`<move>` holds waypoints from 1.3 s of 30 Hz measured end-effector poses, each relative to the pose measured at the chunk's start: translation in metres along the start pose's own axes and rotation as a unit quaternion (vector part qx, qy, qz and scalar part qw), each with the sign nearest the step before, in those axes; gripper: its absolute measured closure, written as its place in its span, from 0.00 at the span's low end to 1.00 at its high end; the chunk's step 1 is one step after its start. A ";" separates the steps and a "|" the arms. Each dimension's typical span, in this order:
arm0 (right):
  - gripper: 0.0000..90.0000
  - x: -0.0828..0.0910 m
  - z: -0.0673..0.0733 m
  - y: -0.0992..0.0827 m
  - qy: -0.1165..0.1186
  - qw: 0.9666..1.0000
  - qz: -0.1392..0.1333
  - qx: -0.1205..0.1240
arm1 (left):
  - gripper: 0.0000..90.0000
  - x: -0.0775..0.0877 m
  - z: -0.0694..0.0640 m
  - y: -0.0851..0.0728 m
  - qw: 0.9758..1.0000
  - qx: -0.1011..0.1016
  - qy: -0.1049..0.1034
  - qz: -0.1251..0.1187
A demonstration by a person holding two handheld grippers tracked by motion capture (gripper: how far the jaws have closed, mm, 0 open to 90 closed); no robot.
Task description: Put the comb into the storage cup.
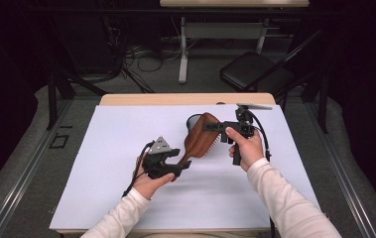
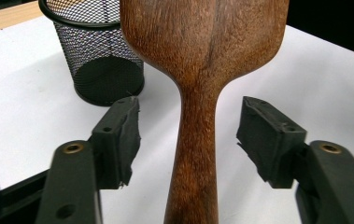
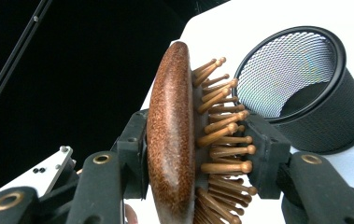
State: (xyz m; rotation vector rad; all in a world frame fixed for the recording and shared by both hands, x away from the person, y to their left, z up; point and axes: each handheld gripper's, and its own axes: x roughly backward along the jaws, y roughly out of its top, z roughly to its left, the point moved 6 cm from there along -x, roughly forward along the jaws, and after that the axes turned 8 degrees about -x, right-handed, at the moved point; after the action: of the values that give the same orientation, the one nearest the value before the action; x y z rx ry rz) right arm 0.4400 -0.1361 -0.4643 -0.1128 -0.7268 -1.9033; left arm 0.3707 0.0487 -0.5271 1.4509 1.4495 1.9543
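Handover of wooden hairbrush (image 1: 201,137) in progress: head clamped by right gripper (image 3: 198,154) above the table (image 1: 101,163); left gripper (image 2: 188,140) spread, handle untouched between jaws. Next, presumably, insertion into mesh cup (image 3: 305,88), handle first.

white mat (image 1: 126,163) lying over wooden table (image 1: 126,99) | folding chair (image 1: 255,72) standing behind | cables (image 1: 141,54) trailing on floor

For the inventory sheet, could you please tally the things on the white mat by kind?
Wooden hairbrush: 1
Black mesh cup: 1
Total: 2
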 end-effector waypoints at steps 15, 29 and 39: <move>0.55 0.009 -0.006 0.008 -0.017 1.000 -0.014 0.003 | 0.35 0.005 0.010 0.000 1.000 0.021 -0.004 -0.003; 0.55 0.022 -0.008 0.020 -0.034 0.999 -0.032 0.004 | 0.37 0.010 0.026 -0.003 0.999 0.010 0.032 0.005; 0.55 0.033 -0.004 0.033 -0.045 0.998 -0.048 0.011 | 0.35 0.020 0.036 -0.003 0.999 0.024 0.046 -0.005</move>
State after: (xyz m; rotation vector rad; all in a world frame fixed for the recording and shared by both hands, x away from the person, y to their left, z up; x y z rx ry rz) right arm 0.4547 -0.1739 -0.4405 -0.1528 -0.8267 -1.9906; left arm 0.3912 0.0840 -0.5200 1.3876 1.5507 2.0189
